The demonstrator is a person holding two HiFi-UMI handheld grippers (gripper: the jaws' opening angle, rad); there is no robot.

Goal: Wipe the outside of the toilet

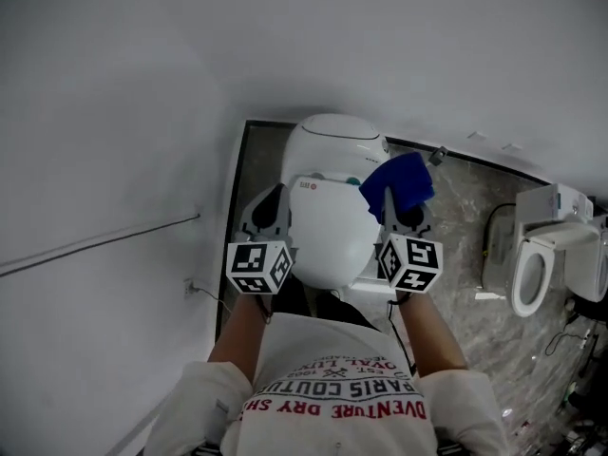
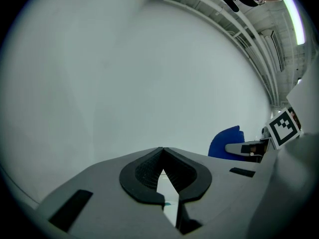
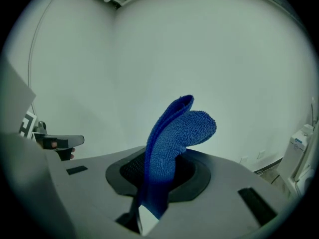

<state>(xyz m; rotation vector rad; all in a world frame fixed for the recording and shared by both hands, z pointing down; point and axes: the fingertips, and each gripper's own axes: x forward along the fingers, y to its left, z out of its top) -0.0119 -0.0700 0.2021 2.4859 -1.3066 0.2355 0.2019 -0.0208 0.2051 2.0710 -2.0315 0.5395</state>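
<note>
The white toilet (image 1: 328, 218) with its lid down stands below me against the white wall. A folded blue cloth (image 1: 398, 182) sticks up from my right gripper (image 1: 392, 207), which is shut on it over the toilet's right side near the tank. In the right gripper view the cloth (image 3: 167, 138) rises between the jaws and flops to the right. My left gripper (image 1: 274, 205) hangs over the toilet's left side. Its jaws meet at the tips with nothing between them (image 2: 162, 154). The cloth (image 2: 227, 142) shows at the right of the left gripper view.
A second white toilet (image 1: 543, 255) stands on the marbled floor (image 1: 456, 217) to the right, with cables near it. The white wall (image 1: 114, 160) runs close along the left. A dark strip of floor (image 1: 237, 179) lies between wall and toilet.
</note>
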